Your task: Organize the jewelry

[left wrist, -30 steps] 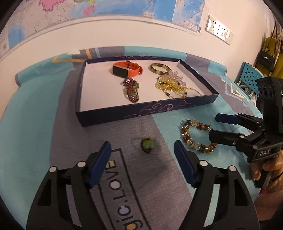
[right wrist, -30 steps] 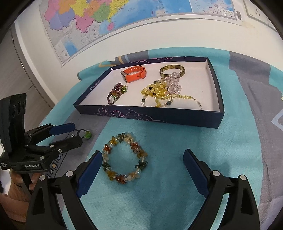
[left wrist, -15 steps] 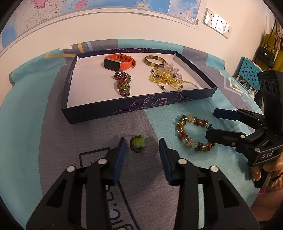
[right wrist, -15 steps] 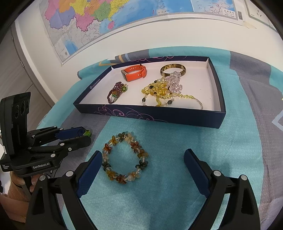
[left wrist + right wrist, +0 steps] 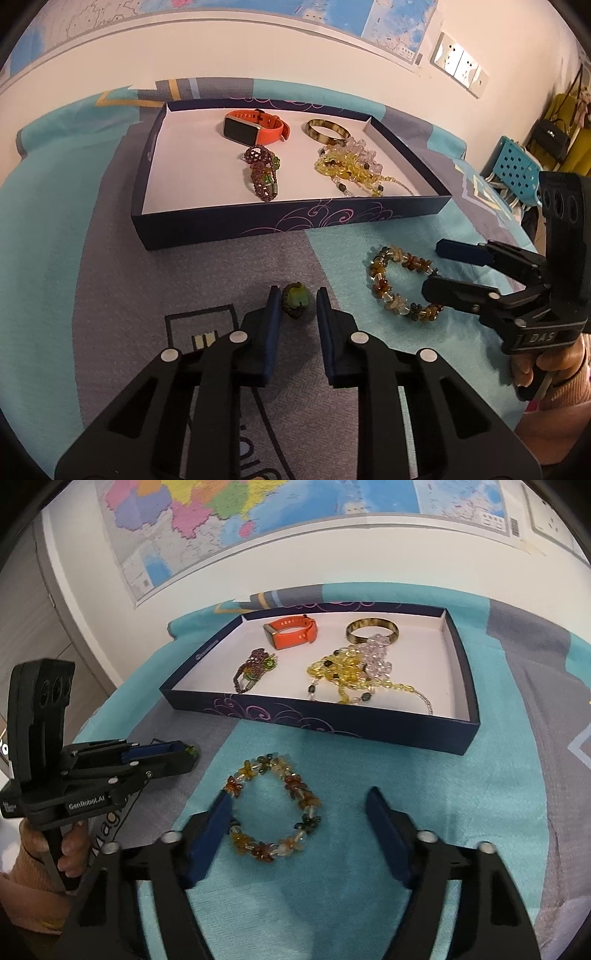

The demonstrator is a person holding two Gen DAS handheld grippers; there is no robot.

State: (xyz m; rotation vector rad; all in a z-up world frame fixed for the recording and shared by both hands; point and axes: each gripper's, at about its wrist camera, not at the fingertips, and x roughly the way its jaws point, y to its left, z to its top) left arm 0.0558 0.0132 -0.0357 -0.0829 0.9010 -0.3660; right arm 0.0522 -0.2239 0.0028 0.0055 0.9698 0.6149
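A small green ring (image 5: 295,300) lies on the grey cloth between the pads of my left gripper (image 5: 294,300), whose jaws are closed in on it. An amber bead bracelet (image 5: 275,808) lies on the teal cloth; my right gripper (image 5: 297,806) is open around it, left pad at its edge. The bracelet also shows in the left wrist view (image 5: 400,281), with the right gripper (image 5: 432,267) over it. A navy tray (image 5: 291,223) holds an orange watch (image 5: 255,127), a tortoiseshell bangle (image 5: 328,132), a purple bead piece (image 5: 263,173) and yellow beads (image 5: 351,168).
The tray (image 5: 325,728) lies just beyond both grippers on a teal and grey cloth. A wall with a map stands behind it. A blue perforated stool (image 5: 517,168) and hanging bags are at the far right.
My left gripper moved forward and closed its jaws onto the green ring. My right gripper lowered toward the amber bracelet and narrowed somewhat, staying open.
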